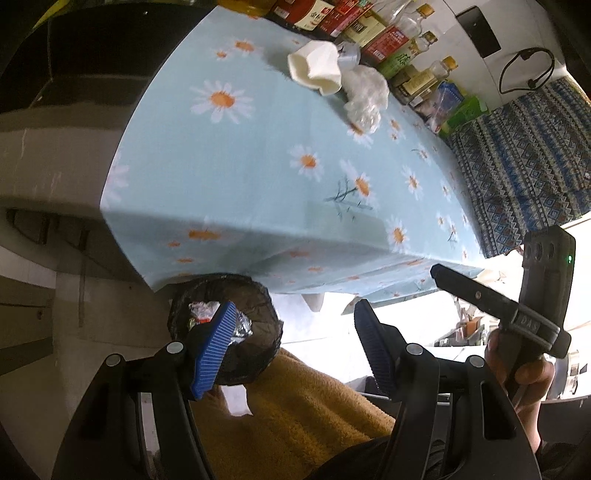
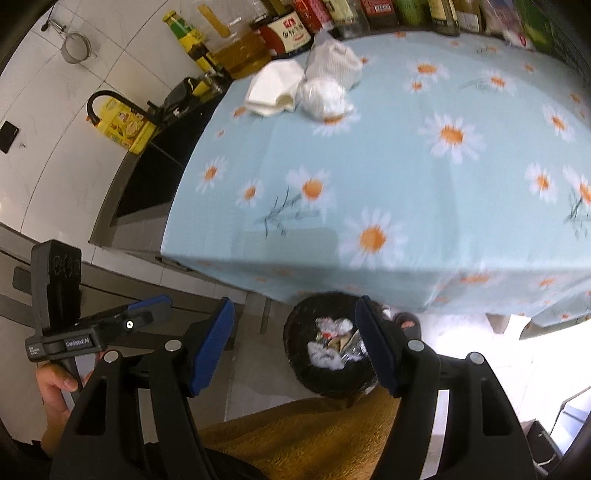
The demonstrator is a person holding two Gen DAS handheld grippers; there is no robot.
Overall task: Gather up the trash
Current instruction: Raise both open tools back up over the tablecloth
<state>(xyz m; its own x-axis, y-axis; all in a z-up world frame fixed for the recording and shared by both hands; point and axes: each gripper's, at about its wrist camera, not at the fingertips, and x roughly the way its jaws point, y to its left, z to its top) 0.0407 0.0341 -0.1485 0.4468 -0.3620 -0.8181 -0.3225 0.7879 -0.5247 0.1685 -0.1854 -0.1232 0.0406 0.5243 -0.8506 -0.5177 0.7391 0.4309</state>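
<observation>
A crushed white paper cup (image 1: 316,68) (image 2: 273,90), a crumpled clear plastic wrap (image 1: 364,98) (image 2: 325,98) and a white crumpled bag (image 2: 334,62) lie at the far side of the daisy tablecloth (image 1: 258,155) (image 2: 406,177). A black-lined trash bin (image 1: 225,328) (image 2: 332,343) holding wrappers stands on the floor below the table's near edge. My left gripper (image 1: 291,339) is open and empty, low beside the bin. My right gripper (image 2: 295,341) is open and empty above the bin; it also shows in the left wrist view (image 1: 480,291).
Bottles and sauce jars (image 1: 369,29) (image 2: 288,29) line the table's far edge. A sink with a black tap (image 2: 122,107) is left of the table. A patterned blue cloth (image 1: 524,155) lies to the right. A yellow towel (image 2: 314,435) covers the person's lap.
</observation>
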